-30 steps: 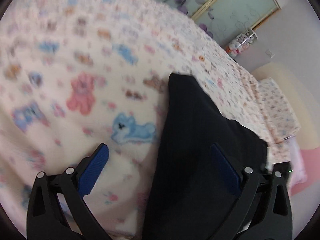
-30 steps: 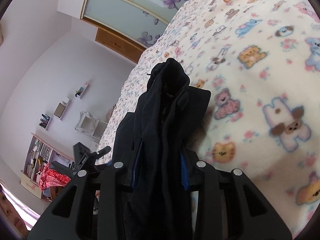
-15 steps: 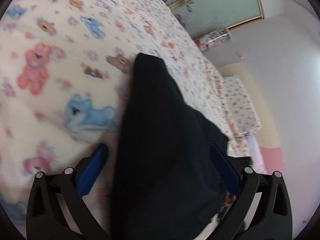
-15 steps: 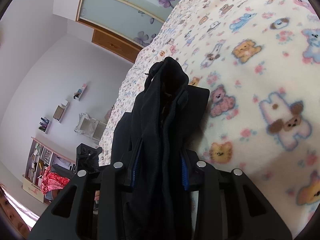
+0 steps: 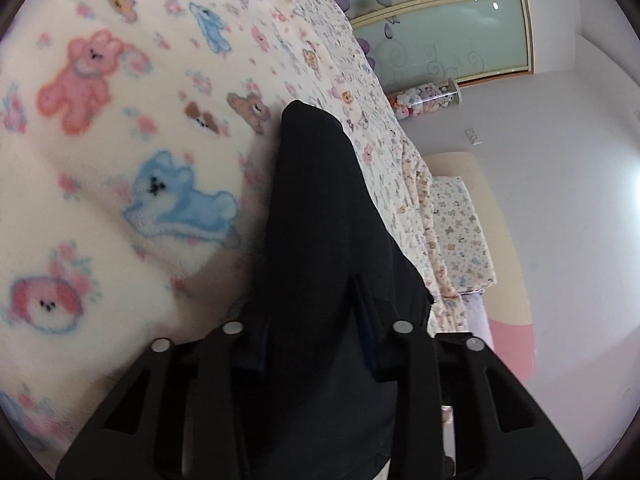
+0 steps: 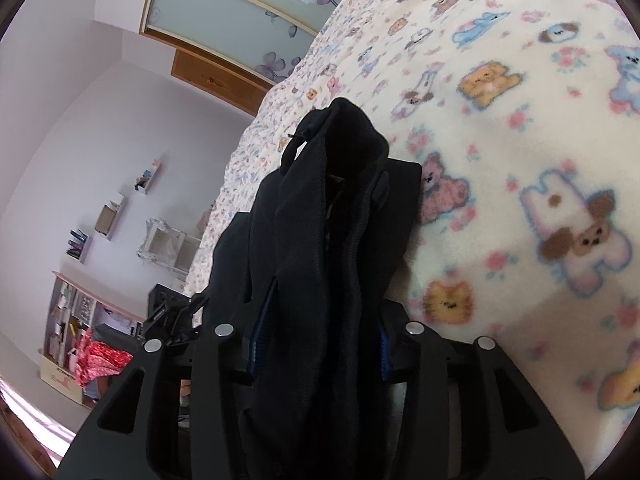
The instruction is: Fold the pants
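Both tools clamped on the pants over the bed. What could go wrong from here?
1. The right tool pinches a thick bunched wad of the black pants; layers could slip out unevenly.
2. The left tool grips a smoother flat section, so the fold may land skewed on the fleece blanket.

Bunched black pants (image 6: 320, 240) fill both jaws; blanket (image 6: 520, 160) alongside lies open.

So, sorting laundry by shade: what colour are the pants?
Plain black pants, no pattern, clearest in the right wrist view.
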A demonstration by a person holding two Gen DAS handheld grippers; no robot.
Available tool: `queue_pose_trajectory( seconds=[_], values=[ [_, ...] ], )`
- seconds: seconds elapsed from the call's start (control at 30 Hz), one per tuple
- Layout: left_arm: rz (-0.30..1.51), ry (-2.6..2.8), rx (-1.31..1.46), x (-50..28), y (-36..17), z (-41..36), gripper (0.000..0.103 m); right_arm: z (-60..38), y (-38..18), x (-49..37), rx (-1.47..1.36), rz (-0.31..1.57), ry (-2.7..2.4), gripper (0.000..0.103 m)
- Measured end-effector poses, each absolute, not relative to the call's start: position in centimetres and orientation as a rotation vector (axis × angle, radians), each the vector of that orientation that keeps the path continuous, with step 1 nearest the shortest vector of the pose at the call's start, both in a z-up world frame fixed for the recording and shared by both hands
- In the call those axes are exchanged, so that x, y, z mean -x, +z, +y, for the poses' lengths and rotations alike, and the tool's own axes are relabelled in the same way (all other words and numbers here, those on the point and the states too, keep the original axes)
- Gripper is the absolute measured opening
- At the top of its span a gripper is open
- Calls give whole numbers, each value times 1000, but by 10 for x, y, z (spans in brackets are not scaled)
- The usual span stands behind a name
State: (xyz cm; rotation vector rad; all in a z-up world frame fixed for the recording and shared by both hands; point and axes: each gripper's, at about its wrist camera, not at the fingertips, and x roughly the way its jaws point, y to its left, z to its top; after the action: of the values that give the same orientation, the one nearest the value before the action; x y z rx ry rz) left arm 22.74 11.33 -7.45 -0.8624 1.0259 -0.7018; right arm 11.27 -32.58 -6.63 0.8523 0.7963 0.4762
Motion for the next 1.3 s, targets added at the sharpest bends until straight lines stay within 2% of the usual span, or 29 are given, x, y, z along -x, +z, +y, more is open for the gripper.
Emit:
queue_pose_trajectory(
  seconds=[0.07, 0.23, 0.63, 0.9, 1.1, 1.2, 1.23, 1.3],
  values=[
    [1004, -696, 849, -227, -71, 111, 19, -324, -63, -111, -841, 790, 466, 41],
    [912, -672, 742, -216, -48, 100, 11, -327, -54, -108, -890, 728, 481, 34],
    [737, -758, 773, -202, -8, 70, 10, -352, -11, -99, -950, 471, 502, 31],
    [706, -744, 718, -218, -2, 36, 10, -373, -14, -108, -961, 431, 446, 31],
    [843, -620, 669, -241, -46, 27, 11, -376, -50, -127, -962, 584, 278, 31],
    [877, -639, 772, -250, -68, 38, 21, -386, -72, -133, -1066, 602, 267, 31],
    [892, -641, 815, -252, -74, 41, 29, -386, -73, -134, -1069, 604, 263, 32],
    [900, -644, 856, -253, -79, 46, 34, -384, -70, -135, -1050, 611, 251, 34]
  ],
)
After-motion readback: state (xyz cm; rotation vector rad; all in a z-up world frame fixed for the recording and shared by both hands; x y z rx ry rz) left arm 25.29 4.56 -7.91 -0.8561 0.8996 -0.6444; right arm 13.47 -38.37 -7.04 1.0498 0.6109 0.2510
